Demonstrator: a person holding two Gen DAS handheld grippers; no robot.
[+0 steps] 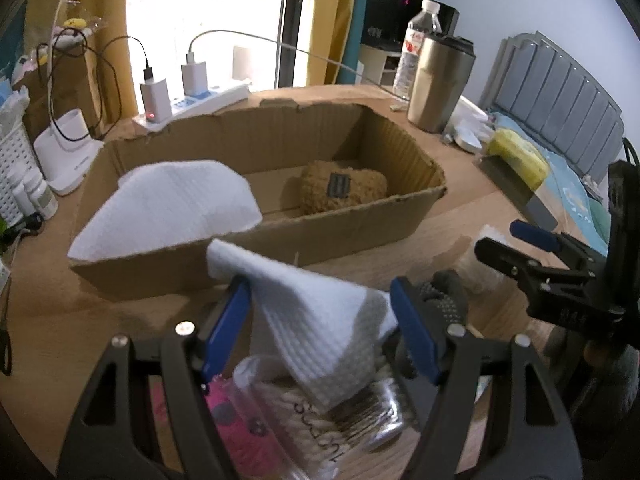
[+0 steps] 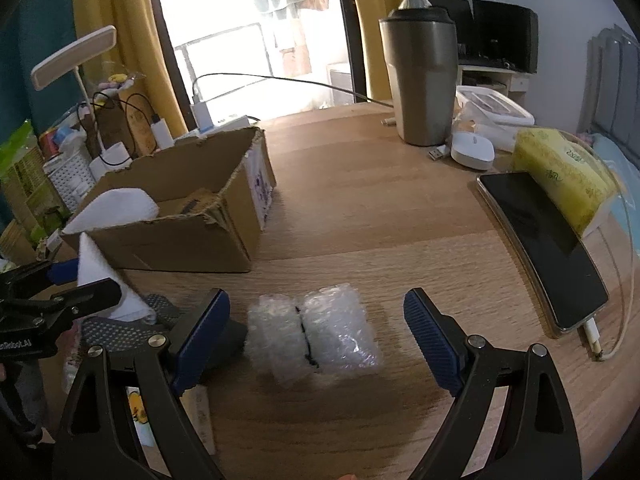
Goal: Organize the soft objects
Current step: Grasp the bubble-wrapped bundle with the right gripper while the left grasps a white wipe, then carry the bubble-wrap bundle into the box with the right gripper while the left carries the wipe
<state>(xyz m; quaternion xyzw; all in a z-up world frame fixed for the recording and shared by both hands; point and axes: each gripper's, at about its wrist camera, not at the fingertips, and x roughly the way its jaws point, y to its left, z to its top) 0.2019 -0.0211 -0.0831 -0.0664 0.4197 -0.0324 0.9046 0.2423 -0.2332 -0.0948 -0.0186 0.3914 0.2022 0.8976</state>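
An open cardboard box point(image 1: 344, 236) sits on the wooden desk. It holds a folded white cloth point(image 1: 168, 208) at its left and a brown fuzzy plush item point(image 1: 344, 188) at its right. My left gripper point(image 1: 320, 324) is open. A second white folded cloth point(image 1: 316, 320) lies between its fingers on a clear cotton-swab container point(image 1: 320, 412), just in front of the box. My right gripper point(image 2: 316, 340) is open around a bubble-wrap bundle point(image 2: 316, 336) tied with a black band, on the desk right of the box point(image 2: 180, 232). The left gripper point(image 2: 60, 292) shows at the right view's left edge.
A metal tumbler point(image 2: 420, 76), water bottle point(image 1: 416, 44), white mouse point(image 2: 472, 152), yellow tissue pack point(image 2: 564, 172) and phone point(image 2: 544, 248) stand at the right. A power strip with chargers point(image 1: 192, 96), white basket point(image 1: 12, 172) and lamp point(image 2: 76, 56) crowd the back left.
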